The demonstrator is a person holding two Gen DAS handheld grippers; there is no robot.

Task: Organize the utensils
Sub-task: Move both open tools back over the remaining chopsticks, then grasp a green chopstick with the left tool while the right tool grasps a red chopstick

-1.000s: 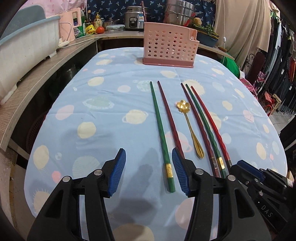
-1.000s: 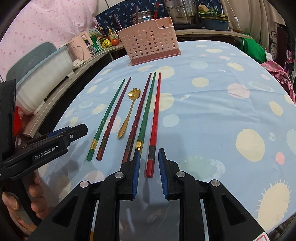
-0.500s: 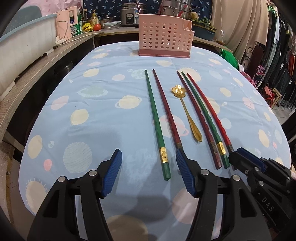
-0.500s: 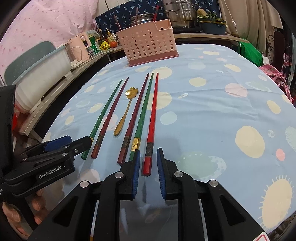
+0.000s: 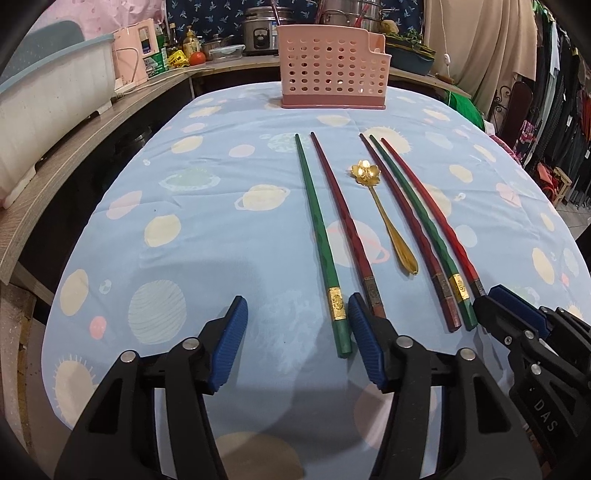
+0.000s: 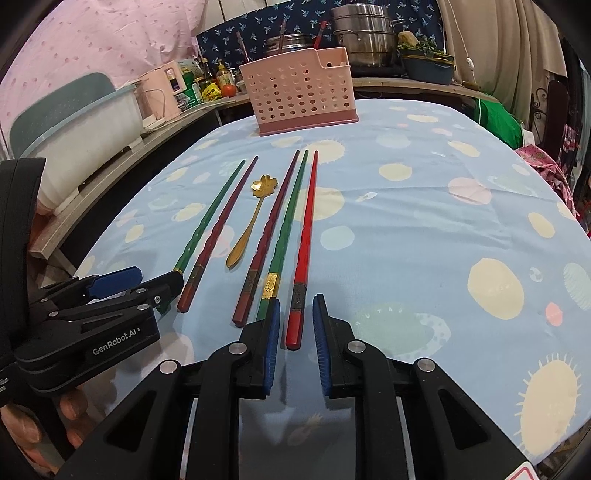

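Several long chopsticks, green and red, lie side by side on the blue tablecloth with a gold flower-headed spoon between them. A pink perforated utensil basket stands at the table's far end, also in the right wrist view. My left gripper is open, and the near end of the leftmost green chopstick lies between its fingers close to the right one. My right gripper is open narrowly around the near end of the bright red chopstick, with a gap on both sides.
A wooden counter runs along the left with a white tub, a pink appliance and bottles. Pots and a rice cooker stand behind the basket. Clothes hang at the right. The table's near edge lies just below both grippers.
Both grippers have drawn back slightly toward the near ends of the chopsticks. The right gripper's jaws stay narrow around the bright red chopstick. Nothing on the table has moved.
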